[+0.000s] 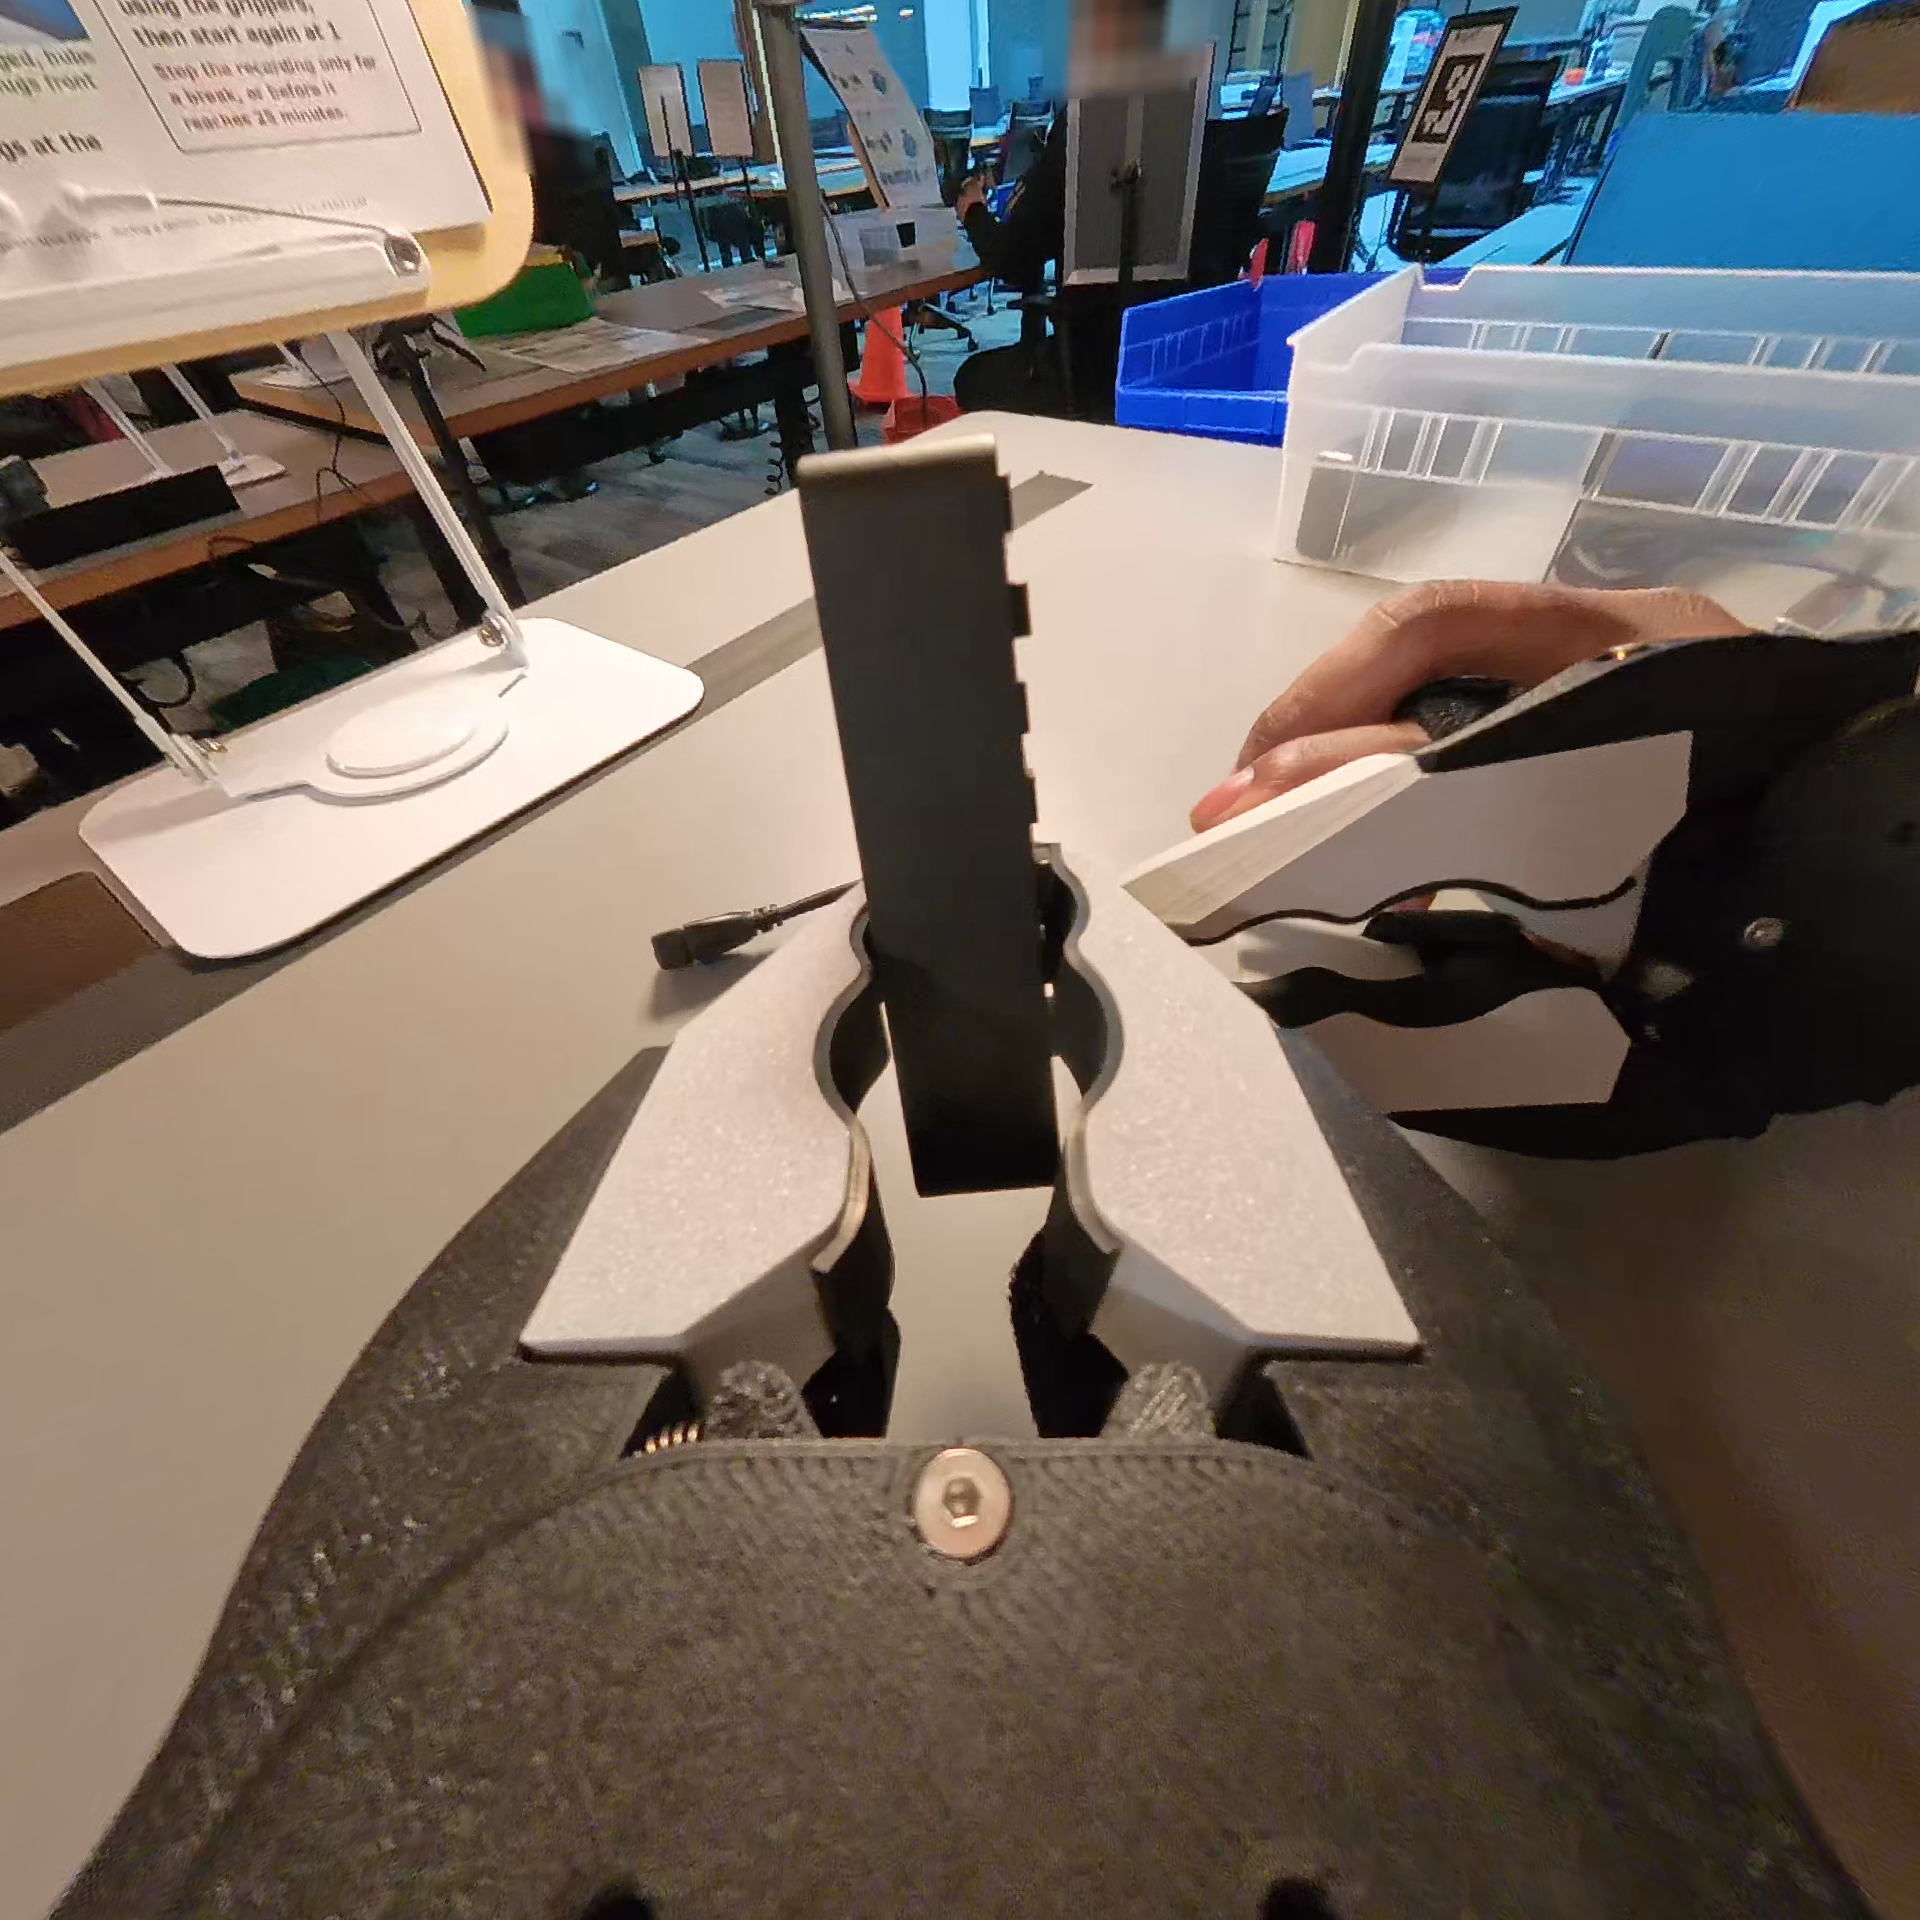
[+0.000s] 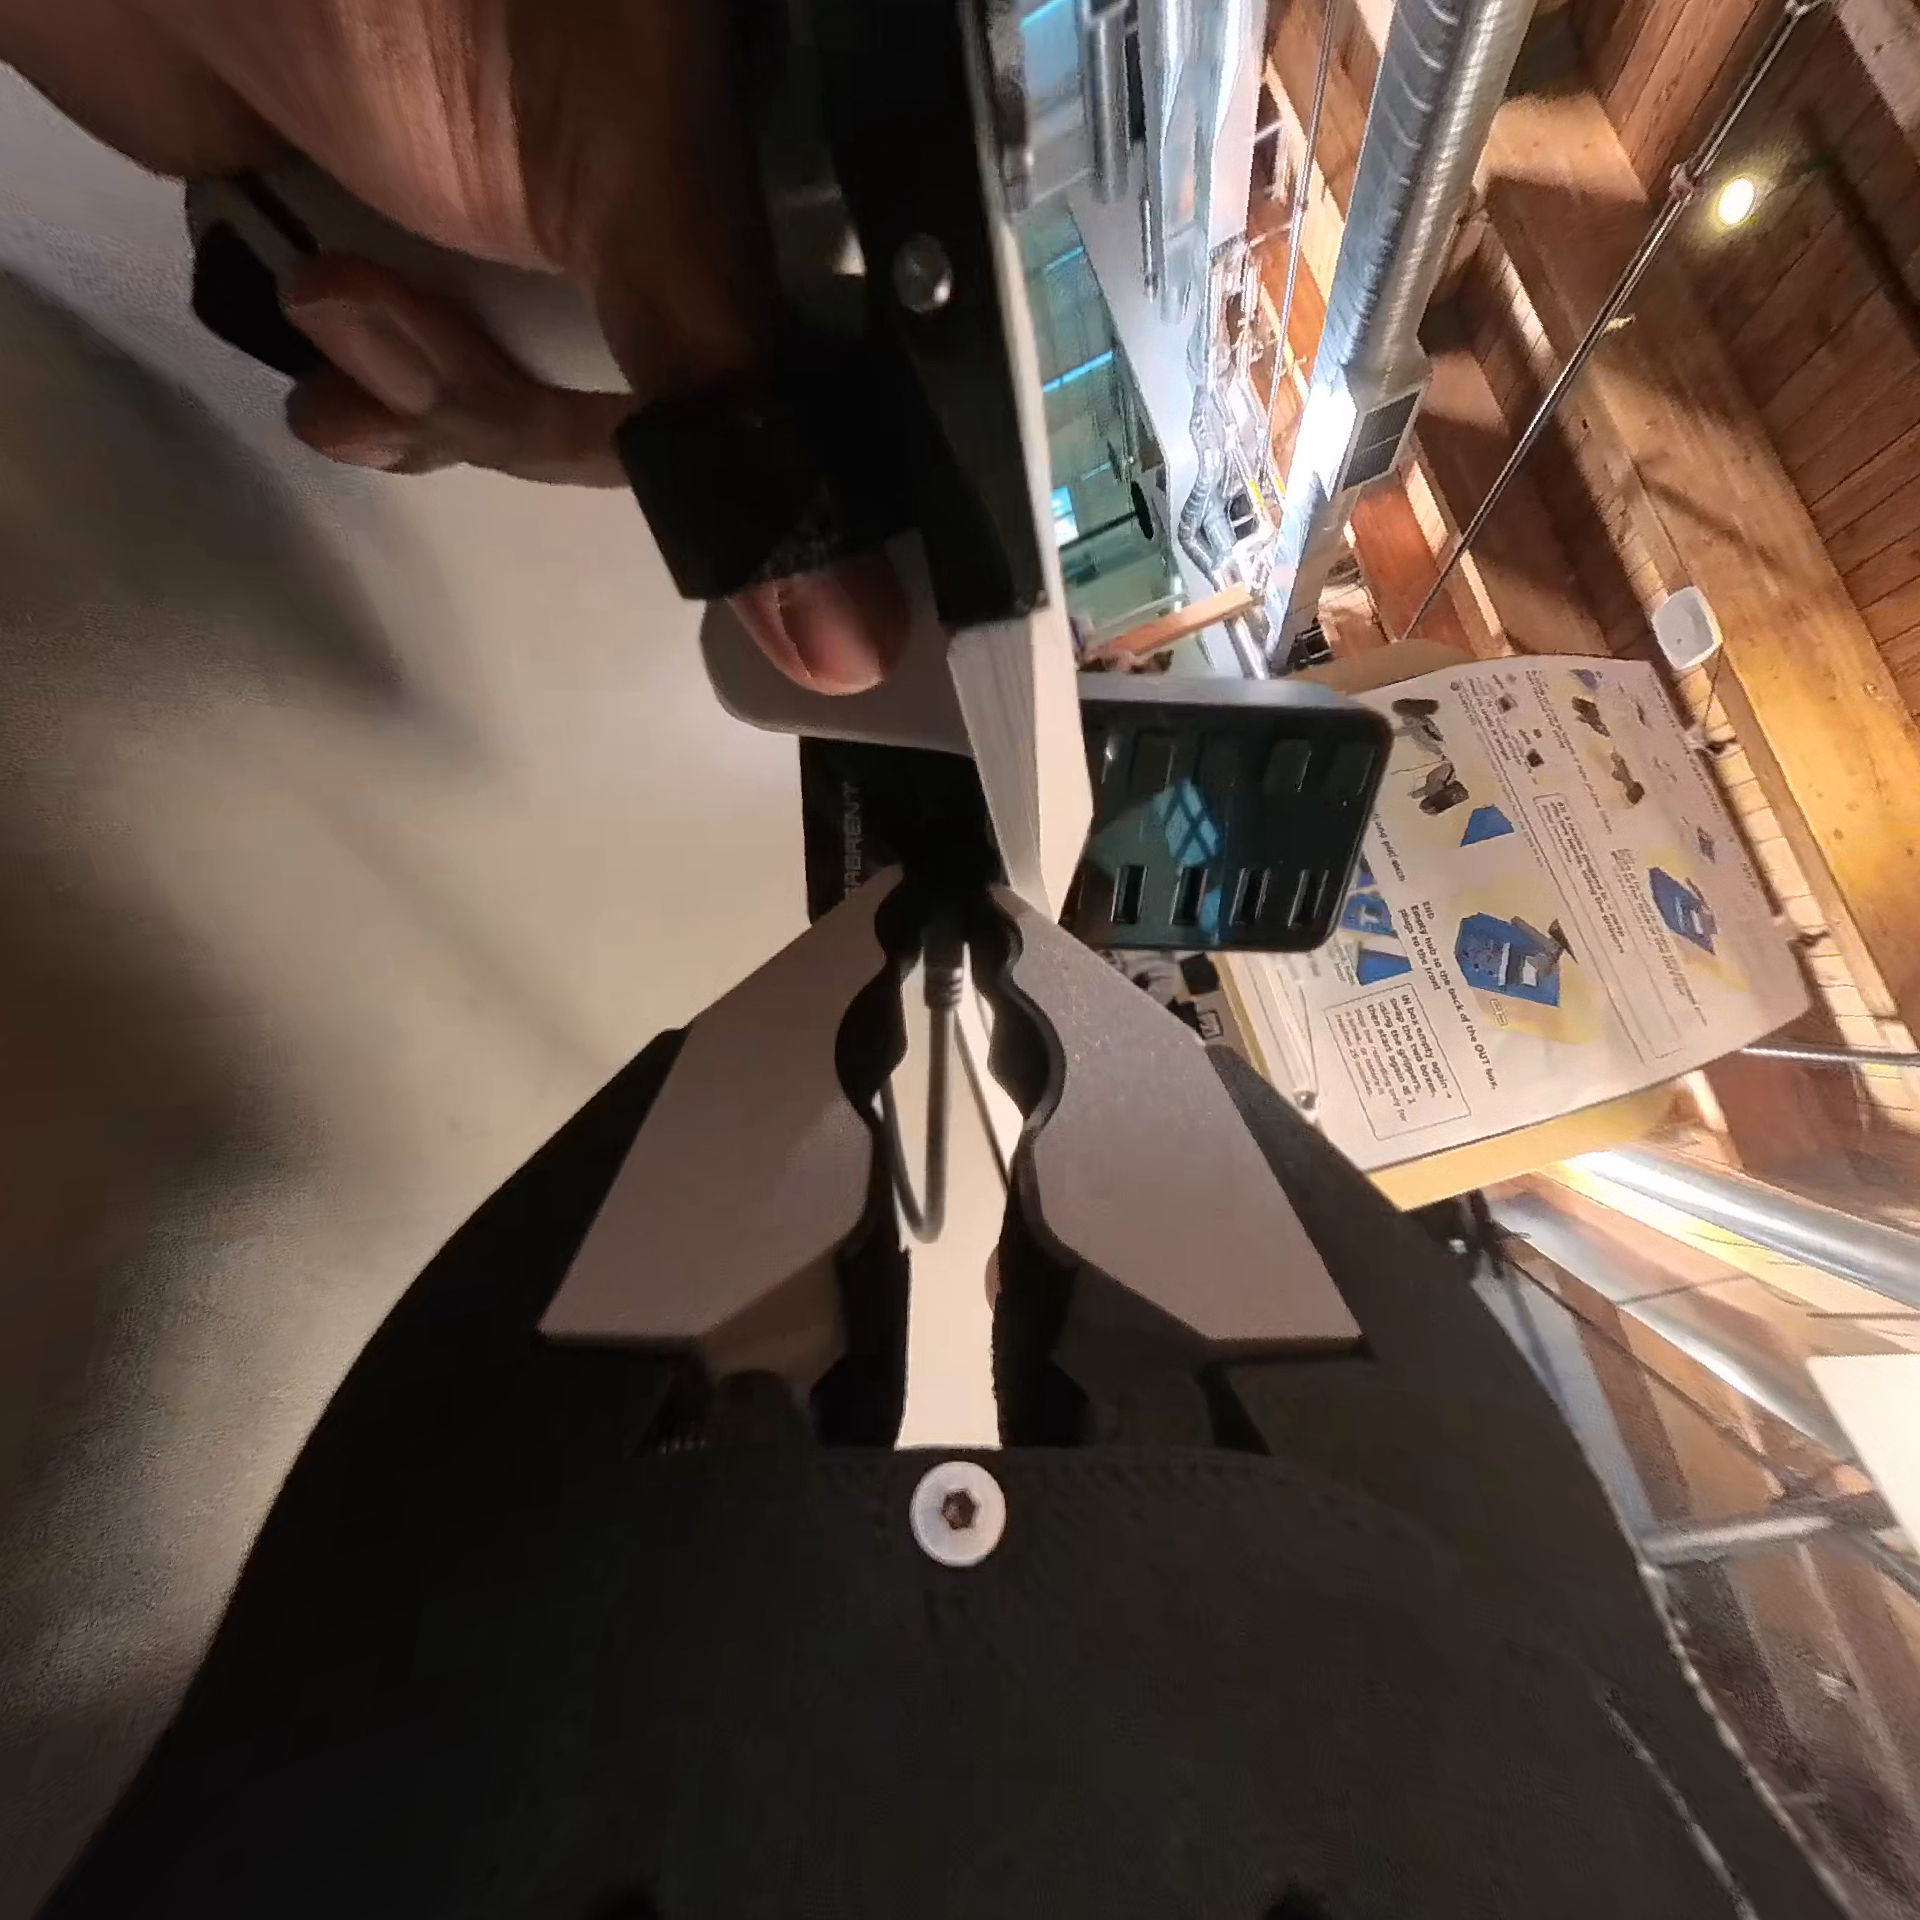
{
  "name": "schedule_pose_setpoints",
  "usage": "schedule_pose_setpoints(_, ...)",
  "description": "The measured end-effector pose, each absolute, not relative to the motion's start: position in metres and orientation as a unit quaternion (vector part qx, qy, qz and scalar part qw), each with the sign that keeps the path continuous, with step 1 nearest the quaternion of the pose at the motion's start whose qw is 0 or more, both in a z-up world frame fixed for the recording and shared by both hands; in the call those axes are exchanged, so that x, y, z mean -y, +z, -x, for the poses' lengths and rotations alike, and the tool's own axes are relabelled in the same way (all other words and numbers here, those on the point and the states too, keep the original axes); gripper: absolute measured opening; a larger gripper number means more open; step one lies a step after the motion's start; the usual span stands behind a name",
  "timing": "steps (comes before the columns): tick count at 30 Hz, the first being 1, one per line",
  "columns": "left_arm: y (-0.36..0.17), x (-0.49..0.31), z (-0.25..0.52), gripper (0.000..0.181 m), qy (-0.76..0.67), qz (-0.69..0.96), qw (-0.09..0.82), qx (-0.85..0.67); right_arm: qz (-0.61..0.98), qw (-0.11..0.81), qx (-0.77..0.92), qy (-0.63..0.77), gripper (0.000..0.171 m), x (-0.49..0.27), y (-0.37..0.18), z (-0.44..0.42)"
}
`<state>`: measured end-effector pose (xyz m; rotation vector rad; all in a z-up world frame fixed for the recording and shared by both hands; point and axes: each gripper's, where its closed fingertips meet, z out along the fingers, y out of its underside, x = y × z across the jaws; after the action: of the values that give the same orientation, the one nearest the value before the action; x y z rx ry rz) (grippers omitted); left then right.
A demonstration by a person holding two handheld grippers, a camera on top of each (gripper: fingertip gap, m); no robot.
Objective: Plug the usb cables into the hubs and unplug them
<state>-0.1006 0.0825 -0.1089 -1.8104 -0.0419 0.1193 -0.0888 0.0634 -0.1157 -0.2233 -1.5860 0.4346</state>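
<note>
We hold the hub [image 1: 925,790] in the left tool [image 1: 961,1049], closed on its lower end, long axis up the centre of the frame, ports along its right edge. Our right tool [image 2: 940,935], nearly shut, pinches a cable plug [image 2: 943,971] at frame centre, just below the hub's port face [image 2: 1226,821]. A second plug [image 1: 696,943] lies on the surface [image 1: 312,1195]. The hub carries white lettering, the sheet [image 2: 1538,894] printed instructions.

Left gripper [image 1: 961,914]: fingers upward-forward over the tabletop, jaws closed on an upright dark slab. Right gripper [image 2: 940,899]: rolled sideways, tips close together around a thin cable plug, nearly touching the left gripper's white finger [image 2: 1023,748]. Right hand [image 1: 1455,686] wraps its handle; left hand [image 2: 468,208] grips likewise.
</note>
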Motion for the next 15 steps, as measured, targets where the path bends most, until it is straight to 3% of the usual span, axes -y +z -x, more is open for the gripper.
schedule_pose_setpoints(15, -0.1047, -0.0856, 0.0974, 0.031, 0.063, 0.778, 0.625, -0.002, 0.108, 0.665, 0.713, 0.196, 0.008, -0.0673, -0.1113, 0.0844)
